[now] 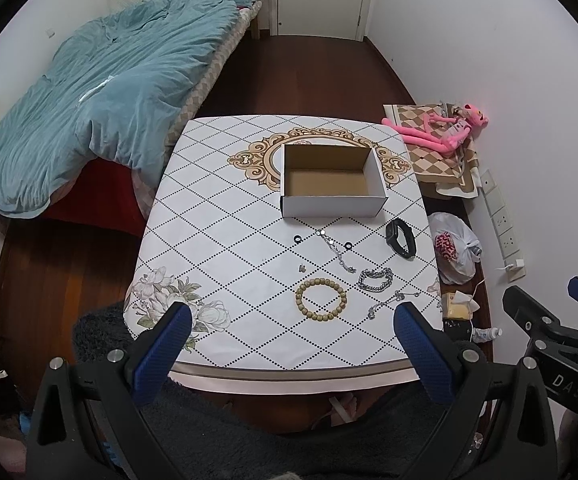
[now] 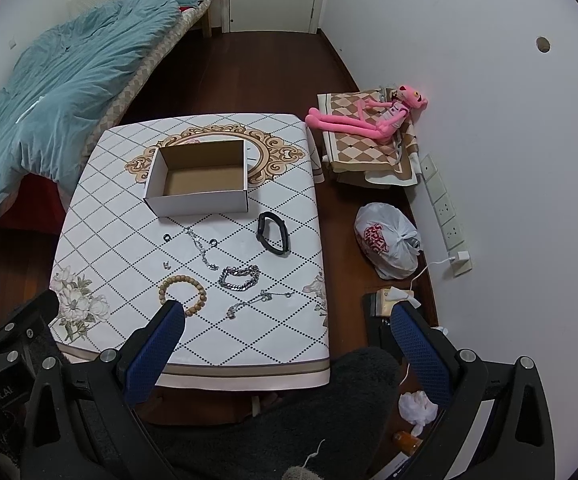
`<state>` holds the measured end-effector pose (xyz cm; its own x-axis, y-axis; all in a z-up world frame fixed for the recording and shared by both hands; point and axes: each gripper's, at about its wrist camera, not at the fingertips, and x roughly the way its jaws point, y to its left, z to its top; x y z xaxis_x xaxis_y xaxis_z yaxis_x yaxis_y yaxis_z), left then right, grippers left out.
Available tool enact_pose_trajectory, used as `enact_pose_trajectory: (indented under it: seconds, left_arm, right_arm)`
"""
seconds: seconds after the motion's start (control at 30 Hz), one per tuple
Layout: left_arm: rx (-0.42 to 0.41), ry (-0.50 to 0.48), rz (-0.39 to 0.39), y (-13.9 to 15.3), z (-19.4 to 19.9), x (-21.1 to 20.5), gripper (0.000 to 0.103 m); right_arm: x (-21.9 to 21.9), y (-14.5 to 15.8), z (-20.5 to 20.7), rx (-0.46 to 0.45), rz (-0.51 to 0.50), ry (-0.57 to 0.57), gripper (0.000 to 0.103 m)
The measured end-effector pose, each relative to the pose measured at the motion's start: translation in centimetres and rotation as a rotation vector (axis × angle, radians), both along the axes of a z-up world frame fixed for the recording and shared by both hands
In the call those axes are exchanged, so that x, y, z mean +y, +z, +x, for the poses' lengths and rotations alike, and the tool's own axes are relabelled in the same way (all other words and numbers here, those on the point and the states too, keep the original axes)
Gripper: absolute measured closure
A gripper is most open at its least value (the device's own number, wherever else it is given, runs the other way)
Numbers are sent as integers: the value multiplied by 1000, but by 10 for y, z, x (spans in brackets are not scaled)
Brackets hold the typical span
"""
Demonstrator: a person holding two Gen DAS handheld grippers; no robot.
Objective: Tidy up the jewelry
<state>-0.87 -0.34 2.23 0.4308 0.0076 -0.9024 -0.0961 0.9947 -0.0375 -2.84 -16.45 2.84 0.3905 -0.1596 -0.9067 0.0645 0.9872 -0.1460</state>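
An empty white cardboard box (image 1: 331, 178) (image 2: 199, 182) stands open at the far middle of the table (image 1: 217, 248) (image 2: 121, 240). In front of it lie a black wristband (image 1: 401, 238) (image 2: 272, 233), two small black rings (image 1: 298, 239) (image 1: 348, 245), a thin silver chain (image 1: 335, 250) (image 2: 201, 248), a chunky silver bracelet (image 1: 375, 279) (image 2: 240, 277), a wooden bead bracelet (image 1: 321, 299) (image 2: 183, 294) and another silver chain (image 1: 393, 302) (image 2: 255, 302). My left gripper (image 1: 293, 316) is open above the table's near edge. My right gripper (image 2: 289, 320) is open over the table's near right corner. Both hold nothing.
A bed with a blue quilt (image 1: 101, 92) fills the left. On the floor at the right lie a pink plush toy (image 2: 369, 118) on folded cloth, a tied plastic bag (image 2: 389, 246) and a wall socket strip (image 2: 445, 208). A dark fuzzy cushion (image 1: 249, 432) sits below me.
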Motion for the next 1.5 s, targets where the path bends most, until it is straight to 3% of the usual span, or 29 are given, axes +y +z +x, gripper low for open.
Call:
enact_pose_trajectory:
  seconds: [0.93, 1.13, 1.4, 1.5]
  left_arm:
    - [-9, -4, 8, -5, 9, 1, 0]
    - [22, 35, 68, -46, 44, 16, 0]
    - [144, 23, 141, -131, 70, 24, 0]
    - [203, 14, 164, -163, 72, 24, 0]
  right_arm:
    - [-6, -1, 8, -4, 28, -32, 0]
    - [-22, -48, 34, 44, 56, -101, 0]
    - [-33, -157, 58, 207, 141, -152, 0]
    - [-22, -199, 58, 257, 160, -128, 6]
